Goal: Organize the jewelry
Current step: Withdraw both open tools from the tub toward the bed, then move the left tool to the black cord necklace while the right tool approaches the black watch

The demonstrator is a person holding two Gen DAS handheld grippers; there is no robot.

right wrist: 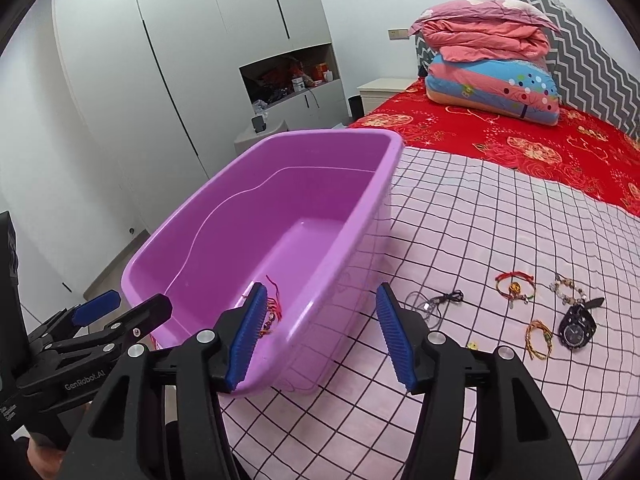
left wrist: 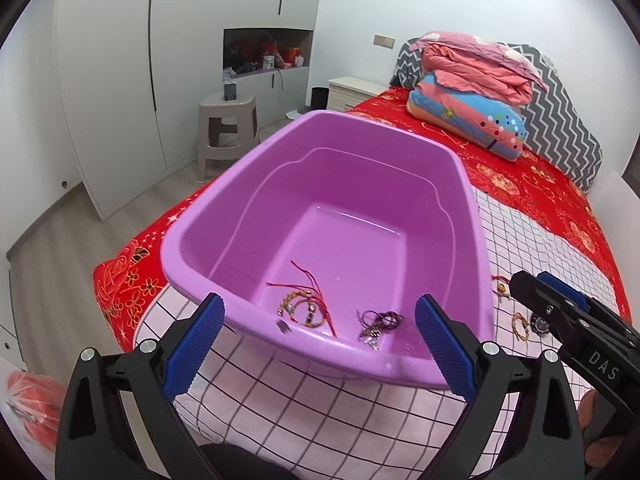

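Note:
A purple plastic tub (left wrist: 200, 240) stands on the pink checked cloth; it also shows in the right wrist view (right wrist: 352, 248). Inside lie a red-string bead bracelet (left wrist: 304, 308) and a dark purple bracelet (left wrist: 378, 322). My left gripper (left wrist: 320, 340) is open and empty, hovering over the tub's near rim. My right gripper (right wrist: 320, 336) is open and empty, at the tub's right wall. On the cloth to the right lie a thin dark necklace (right wrist: 436, 302), a red bracelet (right wrist: 514, 286), a beaded bracelet (right wrist: 568, 290), a yellow braided bracelet (right wrist: 538, 334) and a black watch (right wrist: 578, 326).
The cloth (right wrist: 460, 220) lies on a bed with a red cover (right wrist: 520, 140). Folded quilts (right wrist: 492, 76) sit at the headboard. A grey stool (left wrist: 228, 128) and white wardrobes (left wrist: 120, 60) stand left of the bed. An orange bag (left wrist: 32, 404) lies on the floor.

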